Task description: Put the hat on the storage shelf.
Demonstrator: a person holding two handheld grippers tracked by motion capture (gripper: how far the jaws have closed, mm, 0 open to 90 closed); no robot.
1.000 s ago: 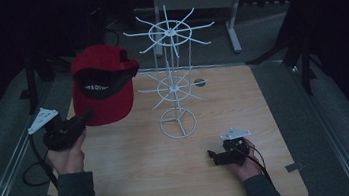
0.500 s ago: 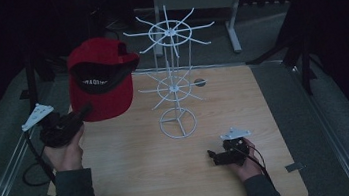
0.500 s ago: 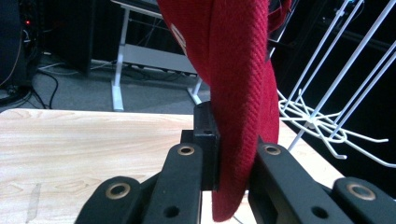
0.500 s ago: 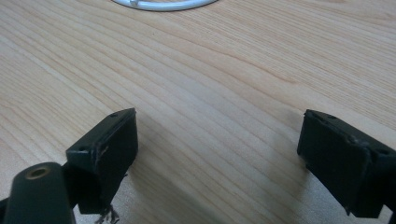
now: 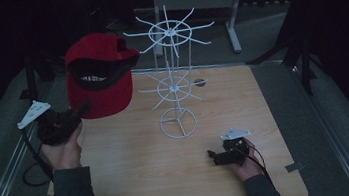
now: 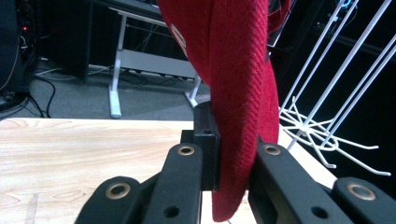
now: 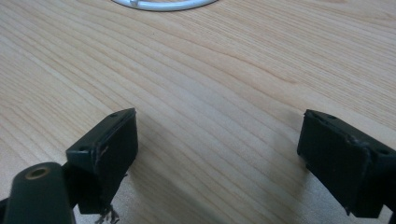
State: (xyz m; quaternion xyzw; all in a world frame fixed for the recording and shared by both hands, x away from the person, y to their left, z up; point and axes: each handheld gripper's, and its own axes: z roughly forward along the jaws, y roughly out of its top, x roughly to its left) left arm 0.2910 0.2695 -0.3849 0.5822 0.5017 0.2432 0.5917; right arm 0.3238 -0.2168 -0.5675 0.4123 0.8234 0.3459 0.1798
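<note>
A red cap hangs in the air above the table's left side, its brim pointing down into my left gripper. That gripper is shut on the brim; in the left gripper view the red cloth is pinched between the two black jaws. A white wire display stand with two tiers of hooks rises at the table's middle, just right of the cap. My right gripper rests low at the front right of the wooden table, and its jaws stand wide open over bare wood.
The stand's round base ring sits on the table, and its edge lies just beyond the right gripper's jaws. Grey mats flank the table. A metal frame leg stands behind it in the dark.
The cap has risen a little and shifted up and back with my left gripper. The right gripper has stayed put.
</note>
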